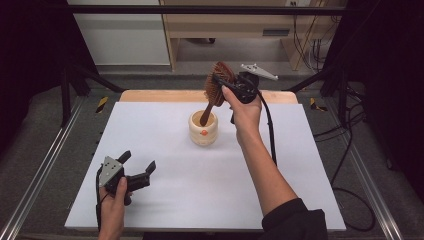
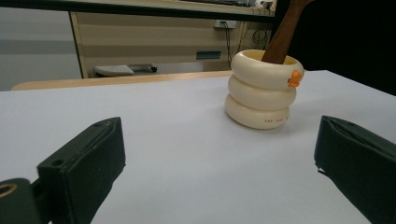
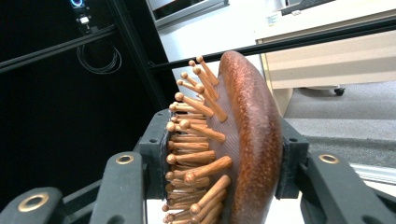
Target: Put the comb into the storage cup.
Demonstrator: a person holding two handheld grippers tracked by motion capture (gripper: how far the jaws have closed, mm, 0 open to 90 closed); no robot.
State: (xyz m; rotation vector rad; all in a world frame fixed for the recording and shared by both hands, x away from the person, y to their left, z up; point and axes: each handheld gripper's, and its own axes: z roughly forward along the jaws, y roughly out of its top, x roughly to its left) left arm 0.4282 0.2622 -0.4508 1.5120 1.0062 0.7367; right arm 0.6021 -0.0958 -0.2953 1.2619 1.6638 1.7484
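Hairbrush [image 1: 216, 86] stood tilted with its handle end down inside the cream ringed cup [image 1: 203, 129] near the middle of the white table [image 1: 200, 190]. Its bristled head was clamped between the jaws of the right gripper [image 1: 224, 84], one pad on the pegs, one on the wooden back. Left gripper [image 1: 137, 167] rested on the table, well apart, jaws spread wide.

Wood hairbrush [image 1: 217, 84] w/ glossy back, smooth cream cup [image 1: 203, 129], matt tabletop [image 1: 200, 185]
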